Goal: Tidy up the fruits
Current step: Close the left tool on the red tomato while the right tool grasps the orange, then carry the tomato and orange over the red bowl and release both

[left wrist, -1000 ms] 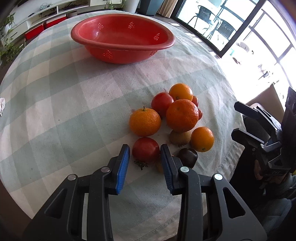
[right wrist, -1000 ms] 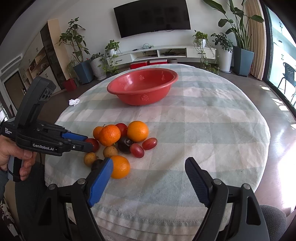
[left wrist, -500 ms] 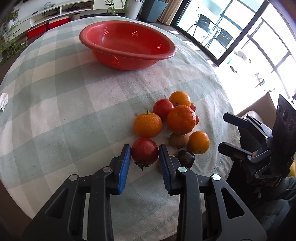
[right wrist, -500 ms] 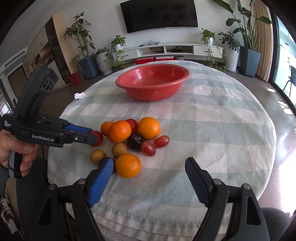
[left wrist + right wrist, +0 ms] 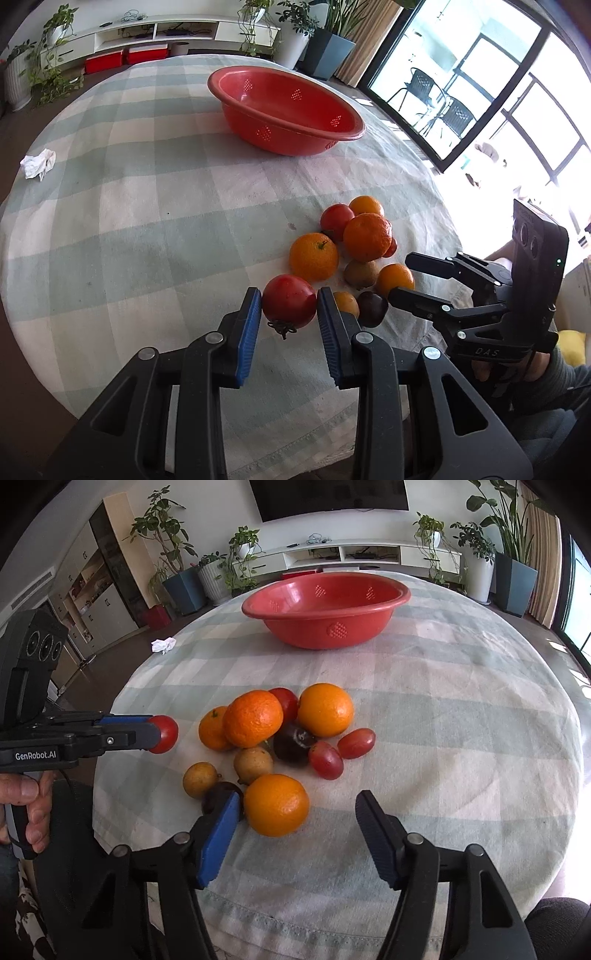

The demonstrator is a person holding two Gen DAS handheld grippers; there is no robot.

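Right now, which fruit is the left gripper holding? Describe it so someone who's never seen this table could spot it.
Start at the red bowl on the checked tablecloth, then come to the fruit pile near the table's edge. At the pile's near left, the left gripper is shut on a tomato: round, plain red, with a dried stem, unlike the orange citrus beside it.

Soft checked cloth [image 5: 461, 716] over the table, a bit wrinkled. Shiny red plastic bowl [image 5: 327, 607]. Smooth, glossy tomato [image 5: 289, 301]. Bumpy orange [image 5: 276, 805] peel. Black matt plastic gripper [image 5: 289, 325] arms, ridged blue pads [image 5: 249, 332].
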